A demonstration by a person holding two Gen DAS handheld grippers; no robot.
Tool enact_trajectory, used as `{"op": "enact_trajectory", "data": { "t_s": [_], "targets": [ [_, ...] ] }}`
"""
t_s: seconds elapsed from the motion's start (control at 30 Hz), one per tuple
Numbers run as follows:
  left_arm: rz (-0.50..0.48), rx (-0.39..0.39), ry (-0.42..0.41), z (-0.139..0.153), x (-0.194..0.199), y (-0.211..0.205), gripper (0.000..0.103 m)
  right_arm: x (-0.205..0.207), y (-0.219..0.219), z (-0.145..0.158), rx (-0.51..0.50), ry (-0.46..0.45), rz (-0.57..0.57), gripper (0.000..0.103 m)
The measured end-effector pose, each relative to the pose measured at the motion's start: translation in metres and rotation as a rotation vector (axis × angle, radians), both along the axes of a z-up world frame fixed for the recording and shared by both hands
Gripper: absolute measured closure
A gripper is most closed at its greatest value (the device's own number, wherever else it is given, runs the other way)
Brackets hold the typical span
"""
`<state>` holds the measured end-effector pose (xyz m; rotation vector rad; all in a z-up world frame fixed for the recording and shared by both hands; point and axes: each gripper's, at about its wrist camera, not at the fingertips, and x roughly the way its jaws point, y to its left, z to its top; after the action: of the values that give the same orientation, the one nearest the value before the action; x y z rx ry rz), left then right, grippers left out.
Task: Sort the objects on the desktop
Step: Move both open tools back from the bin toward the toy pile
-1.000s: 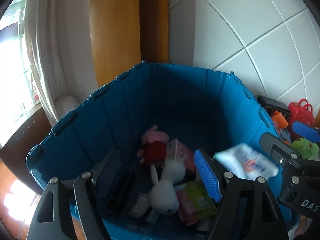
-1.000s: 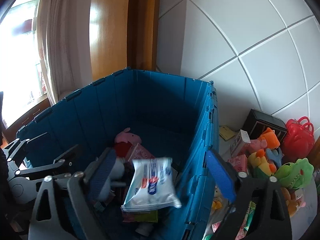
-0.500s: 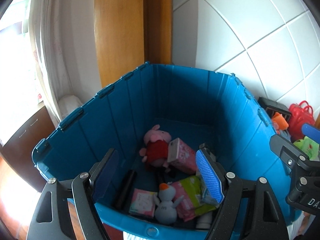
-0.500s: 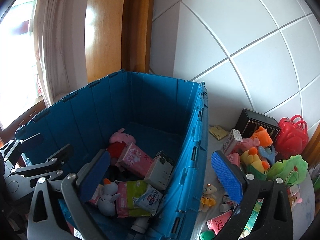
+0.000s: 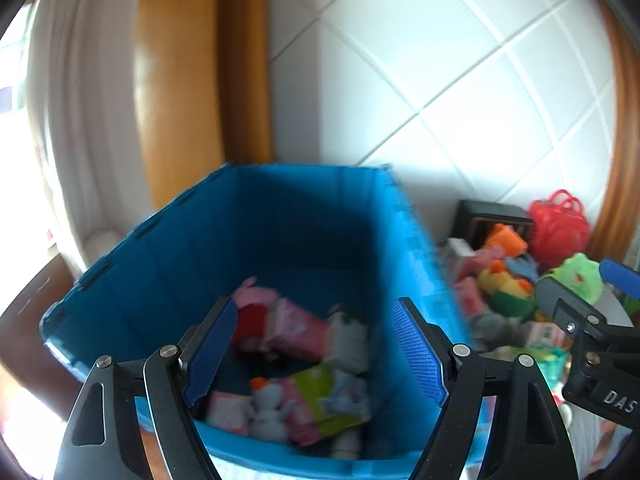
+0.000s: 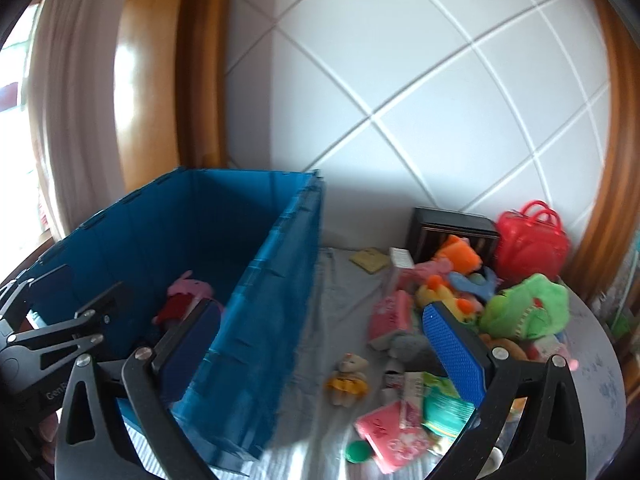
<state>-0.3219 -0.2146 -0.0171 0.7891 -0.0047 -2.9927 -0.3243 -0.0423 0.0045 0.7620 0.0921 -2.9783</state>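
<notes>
A blue bin (image 5: 140,240) holds a pink pig plush (image 5: 256,296), a pink packet (image 5: 296,328), a white plush (image 5: 268,404) and a green wipes pack (image 5: 328,392). My left gripper (image 5: 313,304) hovers open above the bin's near side, nothing between its fingers. My right gripper (image 6: 320,306) is open and empty too, straddling the bin wall (image 6: 260,300) and the grey tabletop (image 6: 332,288). On the table lie a green frog plush (image 6: 528,308), a small bear doll (image 6: 350,372) and pink packets (image 6: 390,312). This moment is motion-blurred.
A red toy bag (image 6: 532,240) and a black box (image 6: 452,228) stand against the white tiled wall. A green lid (image 6: 358,450) and a pink card (image 6: 384,428) lie near the table's front. Wooden frame and a curtain rise behind the bin.
A white wipes pack and a white plush that were in mid-air a second ago now lie in the bin. Both views have swung right, towards the toy pile.
</notes>
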Motion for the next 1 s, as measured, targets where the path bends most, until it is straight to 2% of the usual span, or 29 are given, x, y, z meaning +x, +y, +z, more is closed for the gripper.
{"op": "enact_trajectory", "data": {
  "t_s": [0.17, 0.33, 0.5, 0.6, 0.7, 0.8, 1.0],
  "targets": [
    [-0.138, -0.027, 0.024, 0.006, 0.012, 0.079, 0.022, 0.019, 0.081, -0.007, -0.030, -0.007, -0.126, 0.000],
    [-0.235, -0.030, -0.002, -0.008, 0.013, 0.157, 0.022, 0.029, 0.165, -0.030, -0.033, -0.061, -0.219, 0.000],
    [-0.255, -0.037, -0.129, -0.053, -0.005, 0.235, 0.022, 0.028, 0.242, -0.075, -0.041, -0.172, -0.260, 0.000],
    [-0.243, -0.043, -0.228, -0.089, -0.013, 0.265, 0.022, 0.021, 0.275, -0.111, -0.047, -0.262, -0.273, 0.000],
    [-0.221, -0.082, -0.341, -0.136, -0.018, 0.277, 0.022, 0.016, 0.298, -0.150, -0.068, -0.362, -0.285, 0.000],
    [-0.189, -0.109, -0.427, -0.175, -0.019, 0.273, 0.022, 0.014, 0.306, -0.185, -0.091, -0.440, -0.279, 0.000],
    [-0.164, -0.115, -0.513, -0.234, -0.020, 0.251, 0.022, 0.015, 0.305, -0.250, -0.127, -0.567, -0.309, 0.000]
  ]
}}
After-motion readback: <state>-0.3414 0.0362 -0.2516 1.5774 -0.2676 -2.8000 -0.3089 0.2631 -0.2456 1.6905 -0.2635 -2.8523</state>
